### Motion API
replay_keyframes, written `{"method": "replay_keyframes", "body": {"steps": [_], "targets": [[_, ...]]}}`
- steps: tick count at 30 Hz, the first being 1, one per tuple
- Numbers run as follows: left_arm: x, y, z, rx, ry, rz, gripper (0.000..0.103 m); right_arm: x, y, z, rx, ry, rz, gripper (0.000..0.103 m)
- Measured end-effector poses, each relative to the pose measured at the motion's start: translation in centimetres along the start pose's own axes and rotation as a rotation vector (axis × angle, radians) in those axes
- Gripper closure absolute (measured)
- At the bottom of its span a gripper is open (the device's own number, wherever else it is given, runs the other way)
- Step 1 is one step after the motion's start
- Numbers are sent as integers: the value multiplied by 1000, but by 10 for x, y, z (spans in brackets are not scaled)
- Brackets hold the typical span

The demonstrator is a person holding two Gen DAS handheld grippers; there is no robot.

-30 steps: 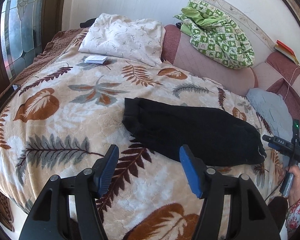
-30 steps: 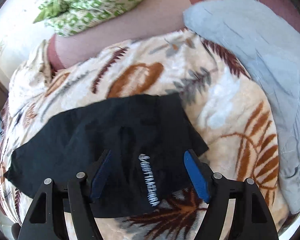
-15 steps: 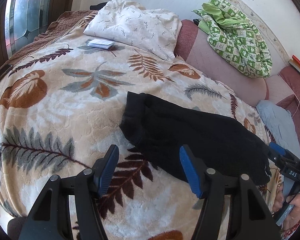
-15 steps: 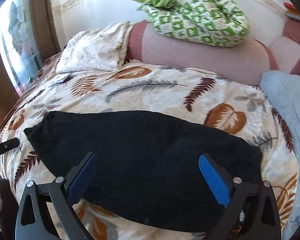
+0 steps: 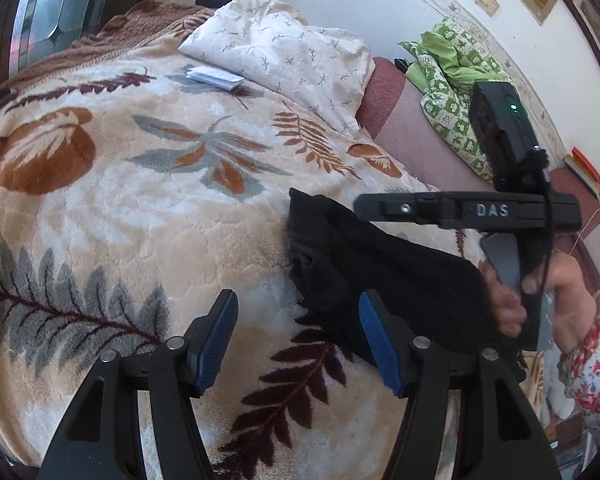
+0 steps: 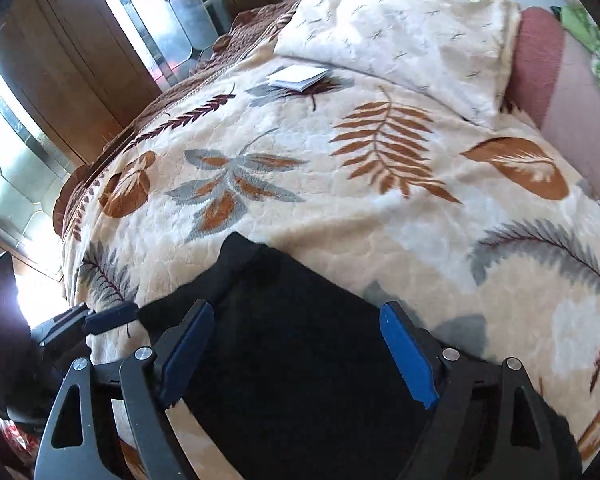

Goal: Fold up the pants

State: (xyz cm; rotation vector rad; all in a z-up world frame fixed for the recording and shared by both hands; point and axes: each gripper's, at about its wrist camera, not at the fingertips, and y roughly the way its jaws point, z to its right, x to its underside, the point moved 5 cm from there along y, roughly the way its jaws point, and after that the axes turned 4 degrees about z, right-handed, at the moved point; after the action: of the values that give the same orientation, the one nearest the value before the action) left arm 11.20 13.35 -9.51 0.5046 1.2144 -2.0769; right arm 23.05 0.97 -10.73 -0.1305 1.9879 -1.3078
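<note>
The pants (image 5: pixel 384 280) lie flat on the bed's leaf-patterned blanket (image 5: pixel 148 216), already doubled into a long dark band. In the left wrist view the band's long axis runs from a bunched narrow end near the picture's middle away toward the lower right, where it passes under the person's right hand (image 5: pixel 516 292). The left tool (image 5: pixel 296 338) hangs just short of that narrow end: its jaws stand released with nothing between them, bare blanket showing in the gap, and the cloth begins just ahead of and beside its right-hand pad. The right tool (image 6: pixel 300 356) is over the pants themselves, with dark cloth (image 6: pixel 300 344) filling the space between its jaws; these have just been closing a little from a wider spread, yet the pads do not press on anything, so it too is released. The narrow end lies ahead and to the left of the right tool, and the left tool shows at that view's left edge, just beside the same end. Judging by this, the left tool is nearer the end, while the right sits further along the band; a fold across the long axis would likely carry one end over toward the other.
</note>
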Motion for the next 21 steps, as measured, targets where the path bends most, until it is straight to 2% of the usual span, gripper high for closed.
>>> {"method": "replay_keyframes", "body": {"steps": [5, 9, 11, 13, 14, 15, 17, 21], "targets": [[0, 6, -17, 72, -106, -34, 41, -23, 51, -5, -76, -37, -114, 15], [1, 8, -15, 73, -100, -36, 41, -19, 78, -16, -146, -69, -221, 12], [1, 9, -12, 63, -86, -35, 41, -15, 80, -25, -120, -126, -225, 12], [1, 10, -10, 61, -76, -36, 41, -10, 78, -35, -96, -181, -228, 23], [1, 11, -10, 59, -72, -36, 41, -9, 76, -38, -75, -208, -224, 49], [1, 11, -9, 58, -70, -36, 41, -6, 73, -41, -52, -234, -217, 67], [2, 11, -10, 60, -69, -37, 41, -4, 66, -44, -59, -233, -209, 79], [1, 11, -9, 78, -79, -34, 41, -5, 48, -43, -57, -218, -161, 83]]}}
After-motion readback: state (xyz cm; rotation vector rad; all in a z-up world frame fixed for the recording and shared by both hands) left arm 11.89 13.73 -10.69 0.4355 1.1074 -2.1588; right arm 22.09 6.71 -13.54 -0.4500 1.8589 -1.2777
